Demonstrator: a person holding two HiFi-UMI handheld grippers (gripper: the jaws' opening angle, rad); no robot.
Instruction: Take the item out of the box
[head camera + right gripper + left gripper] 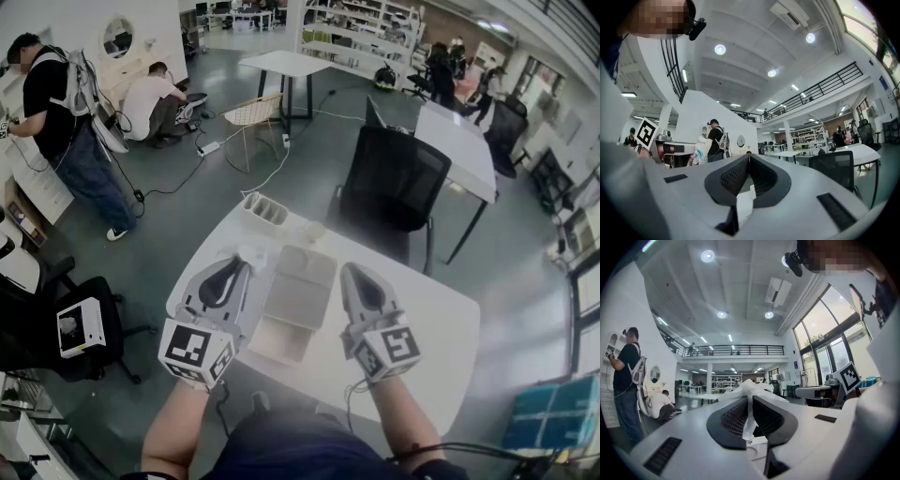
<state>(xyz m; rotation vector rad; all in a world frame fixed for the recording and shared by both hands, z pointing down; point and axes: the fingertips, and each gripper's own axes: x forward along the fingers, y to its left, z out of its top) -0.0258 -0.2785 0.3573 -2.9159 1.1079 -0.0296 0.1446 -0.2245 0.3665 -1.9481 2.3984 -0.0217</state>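
The crumpled white plastic-film item (251, 253) is pinched at the tips of the left gripper (246, 264), just left of the pale brown cardboard box (298, 298) and outside its walls. The left gripper view shows the thin film (749, 391) clamped between the two dark ribbed jaws, with a puffed, wrinkled bunch rising above them and a narrow strip trailing down the gap. It looks light, limp and slightly translucent. I cannot tell whether it is a bag with something inside or only wrapping.

Since the item sits beside the box and not in it, the taking-out looks essentially done. What seems left is to carry it clear and set it on the white table (441, 328). From the head view I cannot tell whether the item's lower end touches the table. The box lies open between the two grippers, and its inside, as far as it shows, looks bare.

The right gripper (352, 272) rests just right of the box, and its own view shows the jaws (747, 158) pressed together with nothing between them.

A white ribbed tray (263, 209) stands at the table's far edge, and a black office chair (394, 183) is beyond it.
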